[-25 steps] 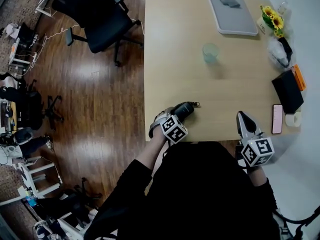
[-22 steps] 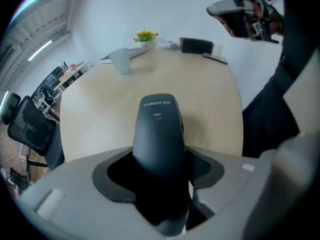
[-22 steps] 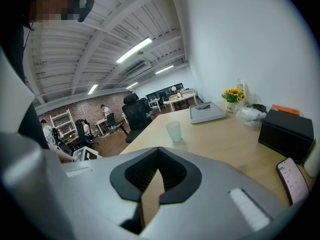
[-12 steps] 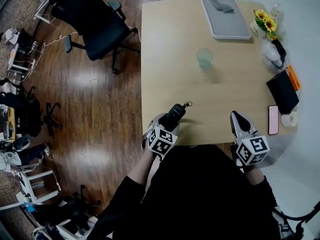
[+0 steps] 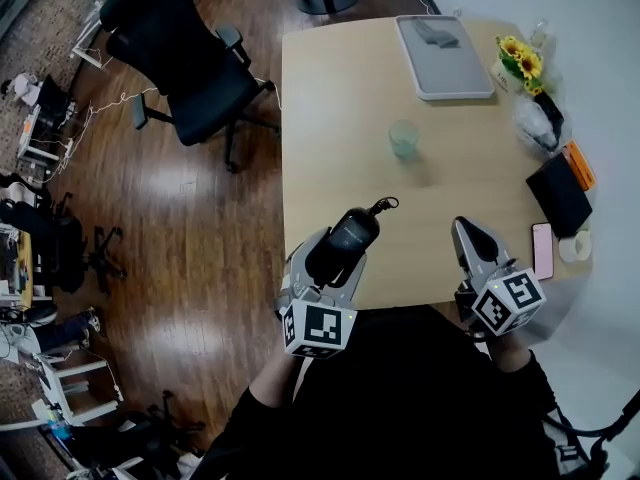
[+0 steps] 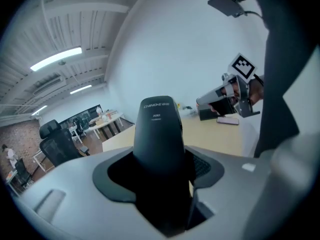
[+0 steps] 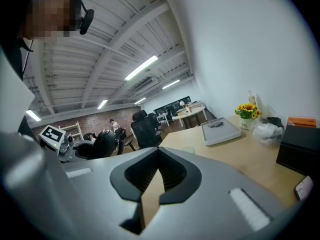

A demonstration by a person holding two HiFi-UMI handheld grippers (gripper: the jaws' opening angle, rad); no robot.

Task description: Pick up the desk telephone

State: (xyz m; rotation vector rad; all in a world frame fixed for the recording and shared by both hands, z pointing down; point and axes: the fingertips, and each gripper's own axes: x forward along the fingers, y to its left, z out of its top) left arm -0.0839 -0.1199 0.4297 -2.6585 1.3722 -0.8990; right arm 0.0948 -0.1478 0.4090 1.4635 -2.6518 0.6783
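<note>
The desk telephone's black handset (image 5: 341, 241) hangs clear of the wooden table (image 5: 340, 98), over its front-left corner, with a short cord loop at its far end. My left gripper (image 5: 328, 266) is shut on the handset; in the left gripper view the handset (image 6: 157, 134) stands upright between the jaws of the left gripper (image 6: 161, 176). My right gripper (image 5: 466, 236) sits over the table's front edge at the right, its jaws together and holding nothing. The right gripper view shows the right gripper (image 7: 150, 184) with only table beyond it.
On the table are a pale green cup (image 5: 404, 138), a grey tray (image 5: 440, 43), sunflowers (image 5: 520, 60), a plastic bag (image 5: 535, 123), a black box (image 5: 560, 193), a pink phone (image 5: 543, 250) and a tape roll (image 5: 573, 246). A black office chair (image 5: 180, 48) stands at the left.
The left gripper has lifted the handset off the table's front edge, drawn it back toward the person and tilted it upward. The right gripper has hardly moved.
</note>
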